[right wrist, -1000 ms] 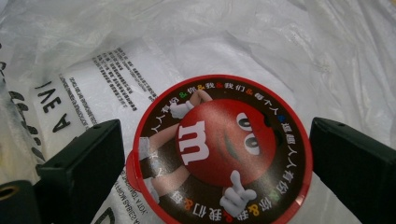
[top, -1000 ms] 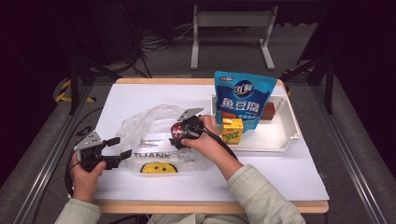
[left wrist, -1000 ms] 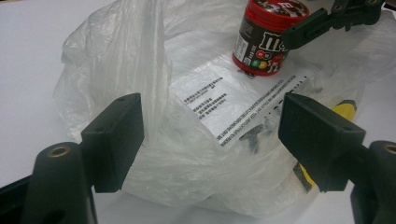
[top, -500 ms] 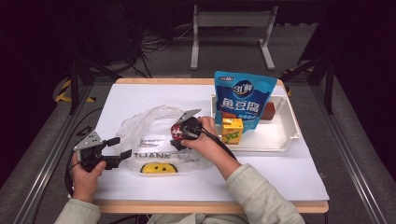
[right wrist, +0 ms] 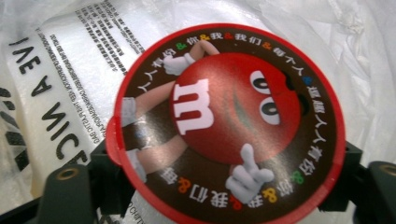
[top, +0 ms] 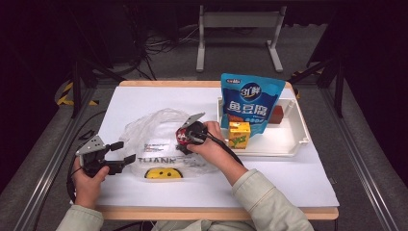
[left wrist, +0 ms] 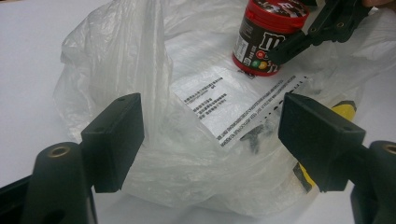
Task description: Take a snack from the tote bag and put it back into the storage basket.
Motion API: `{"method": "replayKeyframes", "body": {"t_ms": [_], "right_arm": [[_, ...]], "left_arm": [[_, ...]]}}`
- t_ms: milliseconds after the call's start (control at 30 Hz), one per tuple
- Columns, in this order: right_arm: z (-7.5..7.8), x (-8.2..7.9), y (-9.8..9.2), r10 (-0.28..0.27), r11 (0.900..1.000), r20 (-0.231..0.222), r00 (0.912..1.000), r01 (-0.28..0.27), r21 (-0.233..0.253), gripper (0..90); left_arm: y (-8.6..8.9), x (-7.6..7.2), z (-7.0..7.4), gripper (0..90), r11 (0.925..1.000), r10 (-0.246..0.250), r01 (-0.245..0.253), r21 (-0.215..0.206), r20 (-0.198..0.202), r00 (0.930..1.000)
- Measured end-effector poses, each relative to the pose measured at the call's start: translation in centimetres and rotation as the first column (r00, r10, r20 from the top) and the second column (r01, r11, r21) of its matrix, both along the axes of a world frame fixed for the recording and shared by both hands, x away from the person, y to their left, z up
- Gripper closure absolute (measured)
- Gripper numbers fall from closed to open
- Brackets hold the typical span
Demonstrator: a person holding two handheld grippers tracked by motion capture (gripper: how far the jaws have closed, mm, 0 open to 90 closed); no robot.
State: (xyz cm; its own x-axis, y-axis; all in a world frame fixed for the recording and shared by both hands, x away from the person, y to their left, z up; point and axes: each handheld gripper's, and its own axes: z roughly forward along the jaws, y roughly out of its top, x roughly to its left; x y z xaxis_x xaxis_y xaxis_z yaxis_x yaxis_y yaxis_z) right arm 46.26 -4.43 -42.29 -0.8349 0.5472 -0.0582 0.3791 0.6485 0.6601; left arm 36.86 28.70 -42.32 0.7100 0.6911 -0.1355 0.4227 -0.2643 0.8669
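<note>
Red-lidded candy tub (right wrist: 224, 126) clamped in right gripper (top: 185, 138) fingers, left gripper (top: 122, 153) fingers wide

**A:** what's sitting off to the side? I count a shallow white plastic tray (top: 298, 126) on the white table cover (top: 144, 98).

**B:** yep. A tall blue stand-up snack pouch with white lettering (top: 250, 103) is propped upright in the tray, and a small yellow drink carton (top: 238, 134) stands right in front of it, touching or nearly so.

**A:** and the brownish-red block (top: 276, 114)?

**B:** just beside the pouch, toward the tray's back. Too small to tell what it is.

**A:** grey metal stand (top: 239, 29) on the floor beyond the table, cables nearby.
</note>
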Motion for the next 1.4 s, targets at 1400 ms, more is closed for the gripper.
{"method": "replayKeyframes", "body": {"t_ms": [1400], "right_arm": [[5.9,-1.5,0.1,0.058,0.997,0.047,0.9973,-0.06,0.044,25.1]], "left_arm": [[0.0,0.0,0.1,23.1,1.0,-0.003,0.003,0.003,0.005,1.0]]}}
